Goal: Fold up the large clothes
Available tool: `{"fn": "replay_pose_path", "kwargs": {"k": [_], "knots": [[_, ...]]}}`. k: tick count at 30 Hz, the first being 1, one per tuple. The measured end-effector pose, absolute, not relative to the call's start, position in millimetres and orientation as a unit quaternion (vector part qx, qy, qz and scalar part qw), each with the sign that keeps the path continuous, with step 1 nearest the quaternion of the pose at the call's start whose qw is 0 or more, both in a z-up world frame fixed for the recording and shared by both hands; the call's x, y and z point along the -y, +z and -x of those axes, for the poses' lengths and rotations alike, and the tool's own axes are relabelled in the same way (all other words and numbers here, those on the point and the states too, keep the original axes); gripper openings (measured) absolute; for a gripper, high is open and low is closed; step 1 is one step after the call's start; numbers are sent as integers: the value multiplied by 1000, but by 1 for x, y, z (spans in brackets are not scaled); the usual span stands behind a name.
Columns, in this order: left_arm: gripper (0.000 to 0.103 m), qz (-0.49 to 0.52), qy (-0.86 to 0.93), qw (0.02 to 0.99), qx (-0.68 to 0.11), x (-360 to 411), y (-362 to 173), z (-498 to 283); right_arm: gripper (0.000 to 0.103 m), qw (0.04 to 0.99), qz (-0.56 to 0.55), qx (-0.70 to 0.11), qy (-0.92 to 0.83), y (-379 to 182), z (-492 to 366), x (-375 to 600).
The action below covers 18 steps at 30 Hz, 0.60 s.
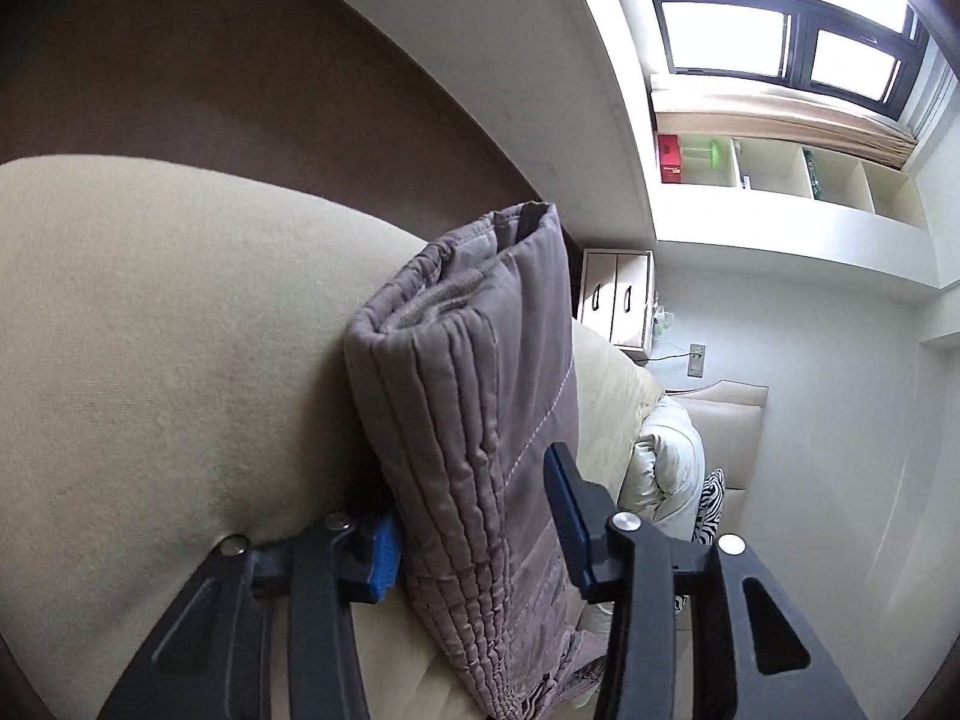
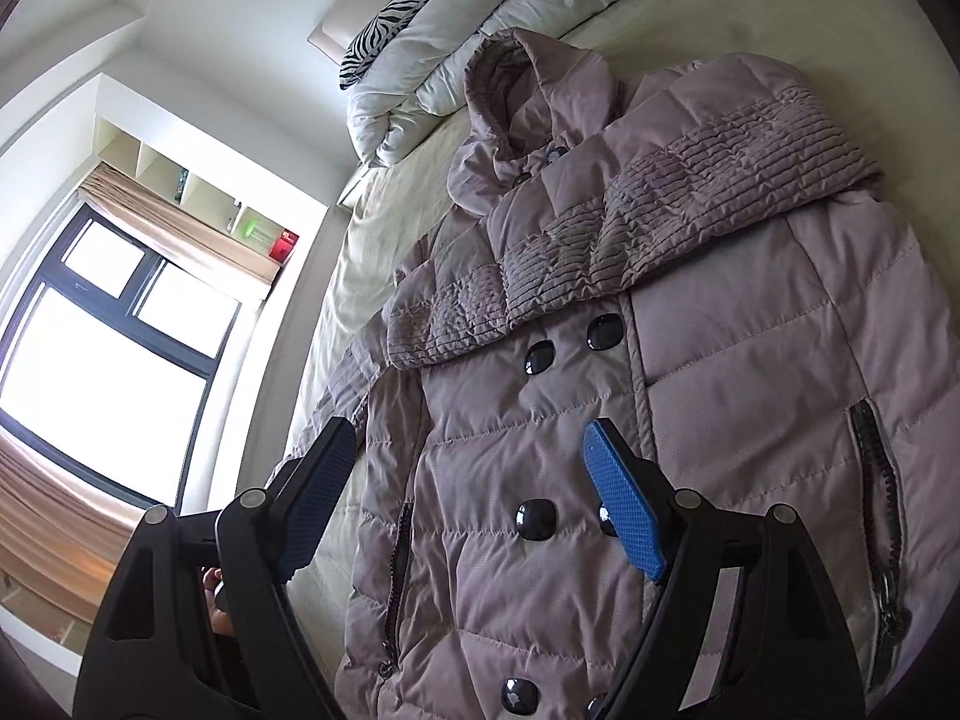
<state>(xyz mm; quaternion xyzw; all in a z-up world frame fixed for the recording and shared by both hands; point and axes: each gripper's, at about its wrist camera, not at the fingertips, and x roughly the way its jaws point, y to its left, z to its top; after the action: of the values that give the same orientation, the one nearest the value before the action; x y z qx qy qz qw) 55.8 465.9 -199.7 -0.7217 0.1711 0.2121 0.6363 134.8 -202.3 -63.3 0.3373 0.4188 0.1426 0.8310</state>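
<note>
— Bedroom light comes from a dark-framed window (image 2: 114,324), and it falls on a cream bed (image 2: 780,6) where the mauve quilted coat (image 2: 690,360) lies front-up, hood toward the rolled duvet (image 2: 480,18) at the head end.

— Why is one sleeve crossing the chest?

— That ribbed sleeve (image 2: 630,228) is laid slantwise over the front, I'd say as the first fold inward, to narrow the coat.

— And the tongs?

— The right tongs (image 2: 468,498) stand wide apart above the buttoned front, nothing between the blue pads, nothing touched. The left tongs (image 1: 474,534) are narrowed onto a thick ribbed bundle of the same fabric (image 1: 474,396), the cuff standing up past the pads; both pads look pressed into it.

— Which sleeve is that?

— Probably the other one, near the bed's window-side edge, but I can't confirm it.

— What does each camera add?

— The right view gives the whole layout: pockets, buttons, hood. The left view shows only the grip, with bedsheet behind and shelves (image 1: 780,174) beyond.
</note>
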Motion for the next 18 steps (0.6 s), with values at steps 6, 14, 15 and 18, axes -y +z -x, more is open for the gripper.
{"fn": "replay_pose_path", "kwargs": {"k": [6, 14, 15, 18], "knots": [[18, 557, 186, 781, -212, -420, -106, -79, 78, 839, -336, -400, 152, -53, -126, 210], [18, 182, 5, 943, -278, -179, -1, -160, 78, 833, -366, -385, 154, -52, -116, 233], [18, 140, -17, 946, -290, -141, -6, -167, 78, 830, -373, -384, 155, -54, -115, 237], [18, 42, -66, 943, -324, -50, -38, -177, 78, 814, -397, -391, 162, -63, -117, 249]]}}
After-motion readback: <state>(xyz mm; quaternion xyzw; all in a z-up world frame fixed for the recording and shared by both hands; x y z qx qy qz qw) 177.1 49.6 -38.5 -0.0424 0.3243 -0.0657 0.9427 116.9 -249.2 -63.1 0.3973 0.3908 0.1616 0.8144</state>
